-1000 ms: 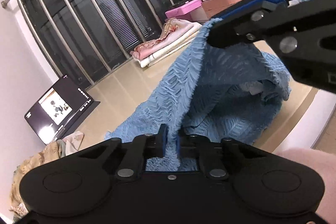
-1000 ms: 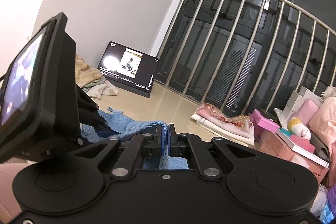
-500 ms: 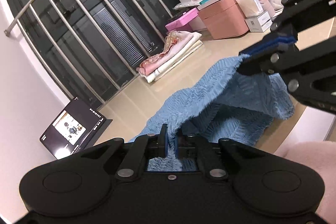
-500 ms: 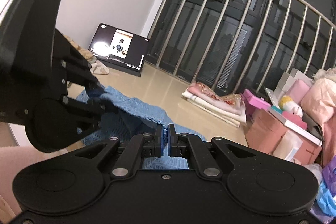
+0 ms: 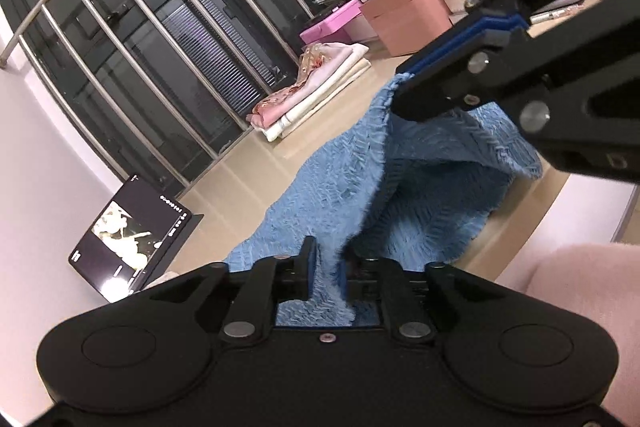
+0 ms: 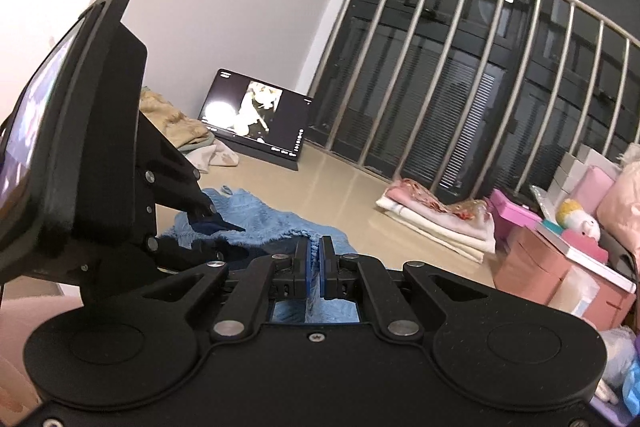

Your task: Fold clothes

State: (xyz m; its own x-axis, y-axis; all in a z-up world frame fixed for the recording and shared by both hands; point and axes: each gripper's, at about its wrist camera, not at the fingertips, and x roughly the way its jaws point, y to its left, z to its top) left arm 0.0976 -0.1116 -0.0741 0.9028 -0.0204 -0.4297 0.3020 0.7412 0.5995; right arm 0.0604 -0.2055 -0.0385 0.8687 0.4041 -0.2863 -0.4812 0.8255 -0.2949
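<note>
A blue textured knit garment (image 5: 340, 179) hangs between both grippers, and its lower part lies on the beige floor. In the left wrist view my left gripper (image 5: 326, 251) has its jaws opening. A fold of the blue cloth sits loosely in the gap between them. My right gripper (image 5: 400, 87) reaches in from the upper right, shut on the garment's raised edge. The right wrist view shows my right gripper (image 6: 316, 247) pinching the blue garment (image 6: 272, 223). There my left gripper (image 6: 224, 223) is close on the left, at the cloth.
A lit tablet (image 6: 256, 115) leans on the wall by a steel railing (image 6: 472, 67). A folded pink and cream pile (image 6: 436, 215) lies on the floor. Pink boxes (image 6: 560, 267) are stacked on the right. Crumpled beige clothes (image 6: 172, 119) sit far left. A pink sleeve (image 5: 580, 287) shows.
My left jaws were pinched tight on the blue cloth and now stand apart, with the cloth loose between them. My right gripper stays shut on the raised edge.
</note>
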